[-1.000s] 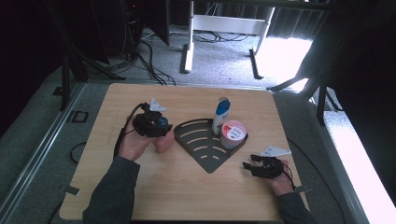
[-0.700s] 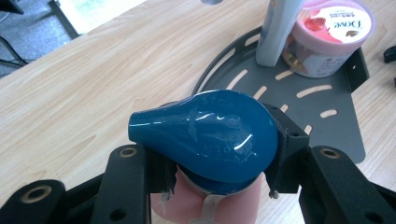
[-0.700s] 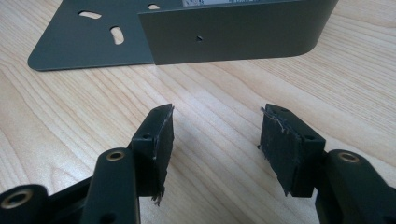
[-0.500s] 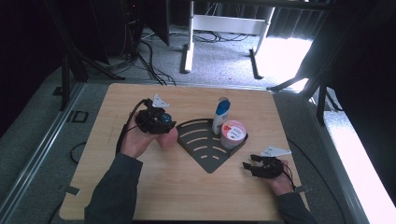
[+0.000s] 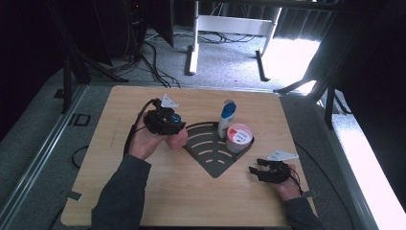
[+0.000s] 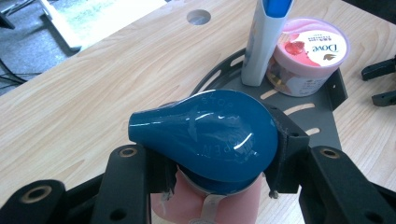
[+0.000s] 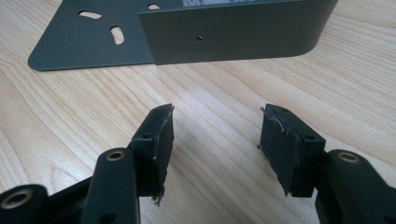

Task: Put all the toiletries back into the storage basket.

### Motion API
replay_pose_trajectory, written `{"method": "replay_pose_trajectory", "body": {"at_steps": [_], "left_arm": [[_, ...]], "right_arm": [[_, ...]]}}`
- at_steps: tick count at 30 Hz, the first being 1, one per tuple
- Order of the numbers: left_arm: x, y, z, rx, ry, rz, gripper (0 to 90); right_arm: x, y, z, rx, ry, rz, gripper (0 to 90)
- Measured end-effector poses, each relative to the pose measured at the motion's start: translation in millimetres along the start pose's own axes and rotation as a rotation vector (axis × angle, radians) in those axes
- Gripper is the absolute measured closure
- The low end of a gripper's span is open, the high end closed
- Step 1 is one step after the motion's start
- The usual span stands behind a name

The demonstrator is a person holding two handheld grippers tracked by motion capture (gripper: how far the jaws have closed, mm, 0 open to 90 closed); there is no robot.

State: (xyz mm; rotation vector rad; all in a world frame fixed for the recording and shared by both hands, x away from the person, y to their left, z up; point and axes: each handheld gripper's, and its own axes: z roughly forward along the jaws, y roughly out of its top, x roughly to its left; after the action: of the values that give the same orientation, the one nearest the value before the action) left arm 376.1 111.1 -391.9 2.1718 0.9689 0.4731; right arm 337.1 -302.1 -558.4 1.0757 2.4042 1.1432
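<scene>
My left gripper [image 5: 172,125] [image 6: 219,158] is shut on a pink bottle [image 5: 180,139] at its glossy blue cap [image 6: 210,130], and holds it just left of a dark grey fan-shaped tray [image 5: 210,155] [image 6: 322,116]. The pink body shows below the jaws. At the tray's far corner stand a white tube with a blue cap [image 5: 226,117] [image 6: 264,42] and a pink Dove tub [image 5: 238,136] [image 6: 310,51]. My right gripper [image 5: 252,173] [image 7: 215,140] rests low over the table, right of the tray [image 7: 233,32]. It is open, with bare wood between its pads.
The wooden table has a round cable hole [image 6: 198,17] near its far edge. The right gripper's jaw tips [image 6: 380,81] show beyond the tray. Black stands, cables and a white frame leg [image 5: 194,43] lie on the floor behind the table.
The left gripper with the bottle has crept slightly right, towards the tray. The right gripper has stayed where it was.
</scene>
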Motion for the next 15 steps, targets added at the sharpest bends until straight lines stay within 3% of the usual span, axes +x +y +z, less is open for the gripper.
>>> {"method": "replay_pose_trajectory", "body": {"at_steps": [15], "left_arm": [[-3.2, 8.2, 9.8, -0.014, -0.017, -0.014, 52.5]], "right_arm": [[-0.1, 0.0, 0.0, 0.000, 0.001, -0.002, 43.9]]}}
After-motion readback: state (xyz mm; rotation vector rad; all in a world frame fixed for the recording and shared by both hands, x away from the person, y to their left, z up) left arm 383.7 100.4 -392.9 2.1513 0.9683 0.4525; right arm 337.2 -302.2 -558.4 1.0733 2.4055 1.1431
